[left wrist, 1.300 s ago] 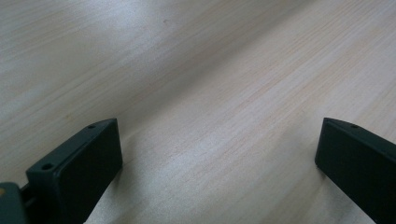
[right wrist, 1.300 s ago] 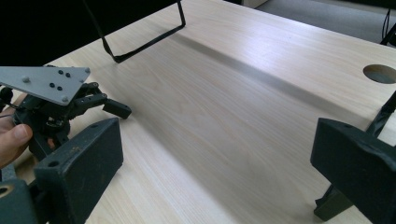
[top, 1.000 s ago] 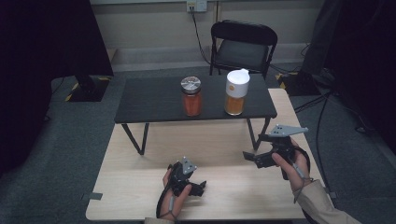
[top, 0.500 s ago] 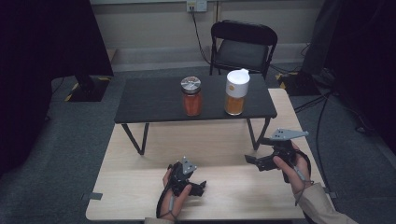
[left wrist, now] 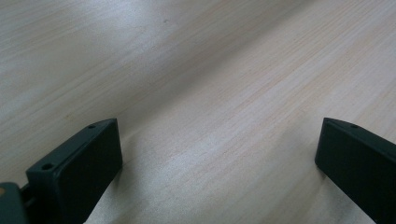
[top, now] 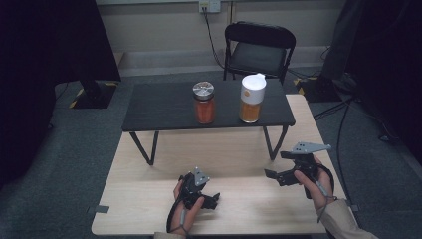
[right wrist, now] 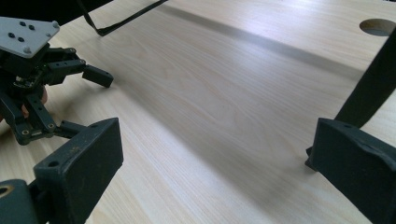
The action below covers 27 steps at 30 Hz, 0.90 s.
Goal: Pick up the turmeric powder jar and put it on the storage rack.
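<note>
Resting low on the wooden surface [top: 149, 199], the left gripper [top: 211, 198] and right gripper [top: 271, 175] both show jaws spread wide and holding nothing; the work appears not yet begun. The red-filled jar [top: 204, 103] and the white-lidded orange jar [top: 252, 98] stand side by side, well apart from both grippers, on the small black table [top: 154, 107]; the next move likely calls for a forward reach with jaws kept wide.

My right gripper [right wrist: 212, 175] points low across the pale wooden table [right wrist: 224, 88], jaws spread wide with bare wood between them. My left gripper [right wrist: 39, 88] sits at upper left, jaws apart. A black table leg [right wrist: 371, 88] stands at right.
</note>
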Motion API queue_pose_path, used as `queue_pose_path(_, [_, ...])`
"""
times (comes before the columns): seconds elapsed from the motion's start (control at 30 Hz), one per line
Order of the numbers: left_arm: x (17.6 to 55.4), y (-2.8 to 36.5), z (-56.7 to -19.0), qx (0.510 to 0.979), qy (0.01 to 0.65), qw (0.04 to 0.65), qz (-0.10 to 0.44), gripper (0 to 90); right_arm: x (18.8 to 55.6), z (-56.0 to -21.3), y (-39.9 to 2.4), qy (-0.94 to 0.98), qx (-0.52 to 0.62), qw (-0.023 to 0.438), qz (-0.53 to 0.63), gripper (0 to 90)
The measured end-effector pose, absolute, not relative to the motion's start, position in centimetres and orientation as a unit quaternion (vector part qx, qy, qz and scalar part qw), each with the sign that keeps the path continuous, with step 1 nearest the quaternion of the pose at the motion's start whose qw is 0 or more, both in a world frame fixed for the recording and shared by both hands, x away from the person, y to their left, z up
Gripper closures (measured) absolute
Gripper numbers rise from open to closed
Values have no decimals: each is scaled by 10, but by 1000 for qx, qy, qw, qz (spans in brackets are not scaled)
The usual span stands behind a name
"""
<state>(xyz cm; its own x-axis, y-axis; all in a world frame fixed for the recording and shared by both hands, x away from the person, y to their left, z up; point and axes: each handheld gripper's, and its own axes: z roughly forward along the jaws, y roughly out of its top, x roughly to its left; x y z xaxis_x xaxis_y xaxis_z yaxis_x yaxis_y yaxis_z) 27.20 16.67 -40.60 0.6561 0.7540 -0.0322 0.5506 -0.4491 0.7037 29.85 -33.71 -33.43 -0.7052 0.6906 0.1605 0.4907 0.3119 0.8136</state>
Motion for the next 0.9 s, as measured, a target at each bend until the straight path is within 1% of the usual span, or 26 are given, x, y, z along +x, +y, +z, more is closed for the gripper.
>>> queue_pose_path(0.9, [272, 166, -406, 838, 390, 352, 144, 1, 294, -363, -345, 812, 382, 99, 430, 16])
